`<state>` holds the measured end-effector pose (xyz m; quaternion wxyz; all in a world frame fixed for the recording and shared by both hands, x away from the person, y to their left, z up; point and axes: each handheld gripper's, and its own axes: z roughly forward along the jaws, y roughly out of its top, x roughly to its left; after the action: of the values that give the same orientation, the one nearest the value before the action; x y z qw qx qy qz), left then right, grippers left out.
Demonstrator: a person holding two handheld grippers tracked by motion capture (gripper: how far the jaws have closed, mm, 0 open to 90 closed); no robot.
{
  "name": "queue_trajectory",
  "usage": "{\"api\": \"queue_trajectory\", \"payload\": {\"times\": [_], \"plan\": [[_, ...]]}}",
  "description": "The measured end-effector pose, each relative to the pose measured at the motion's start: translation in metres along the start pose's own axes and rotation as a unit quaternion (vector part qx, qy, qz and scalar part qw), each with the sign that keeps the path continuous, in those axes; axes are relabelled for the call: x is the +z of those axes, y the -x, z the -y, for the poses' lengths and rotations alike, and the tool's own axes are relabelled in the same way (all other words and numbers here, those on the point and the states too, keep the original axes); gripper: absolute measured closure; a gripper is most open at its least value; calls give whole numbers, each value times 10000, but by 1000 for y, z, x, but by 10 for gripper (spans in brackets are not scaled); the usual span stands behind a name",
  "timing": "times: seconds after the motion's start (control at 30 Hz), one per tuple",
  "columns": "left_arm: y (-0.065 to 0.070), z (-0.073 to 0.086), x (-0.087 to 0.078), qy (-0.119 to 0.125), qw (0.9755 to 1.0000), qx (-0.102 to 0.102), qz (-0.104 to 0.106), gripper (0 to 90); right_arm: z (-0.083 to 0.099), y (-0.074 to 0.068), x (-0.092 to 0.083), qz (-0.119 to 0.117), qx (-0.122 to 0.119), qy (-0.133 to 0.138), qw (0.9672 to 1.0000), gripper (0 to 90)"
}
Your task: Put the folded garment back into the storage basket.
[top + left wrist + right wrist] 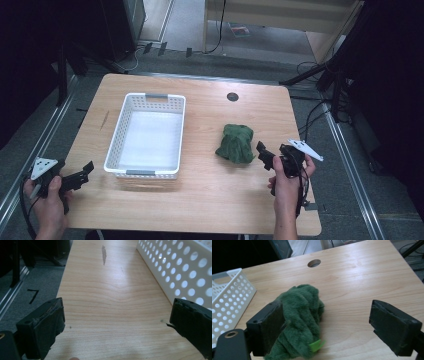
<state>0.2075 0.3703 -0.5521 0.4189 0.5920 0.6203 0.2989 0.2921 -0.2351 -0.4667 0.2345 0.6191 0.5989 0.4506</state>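
There is one table [210, 200]. On it sits one white basket [116, 135] and one green cloth [235, 143]. The cloth has one little green tag [316, 345]. The table has one round hole [232, 97] and one dark streak [104, 254]. There are two grippers, the left gripper [82, 176] and the right gripper [263, 154], with two fingers each, held by two hands.

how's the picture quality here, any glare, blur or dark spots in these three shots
High view: table evenly lit, surroundings nearly black, white basket slightly washed out. Left gripper view: glare sheen on the wood, left hand-held gripper jaws soft and close. Right gripper view: green cloth sharp, right hand-held gripper jaws slightly blurred.
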Motion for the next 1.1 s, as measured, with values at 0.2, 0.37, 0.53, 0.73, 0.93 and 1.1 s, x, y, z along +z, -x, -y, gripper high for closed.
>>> {"api": "queue_trajectory", "payload": {"times": [0.2, 0.37, 0.53, 0.73, 0.93, 1.1], "plan": [[11, 2, -1, 68, 9989, 450, 146, 7, -10, -18, 9, -132, -16, -324, 9994, 80], [12, 3, -2, 109, 9988, 455, 138, 7, -15, -26, 14, -93, -84, -437, 9990, 0], [12, 3, -2, 125, 9989, 431, 147, 7, -16, -38, 28, 55, -69, -634, 9979, 0], [12, 3, -2, 116, 9989, 430, 166, 7, -13, -50, 54, 43, 2, -910, 9958, 0], [11, 3, -2, 101, 9989, 411, 192, 7, -9, -64, 74, 88, -119, -954, 9953, 0], [11, 3, -2, 111, 9989, 414, 195, 7, -7, -70, 88, 400, -257, -1096, 9928, 0]]}}
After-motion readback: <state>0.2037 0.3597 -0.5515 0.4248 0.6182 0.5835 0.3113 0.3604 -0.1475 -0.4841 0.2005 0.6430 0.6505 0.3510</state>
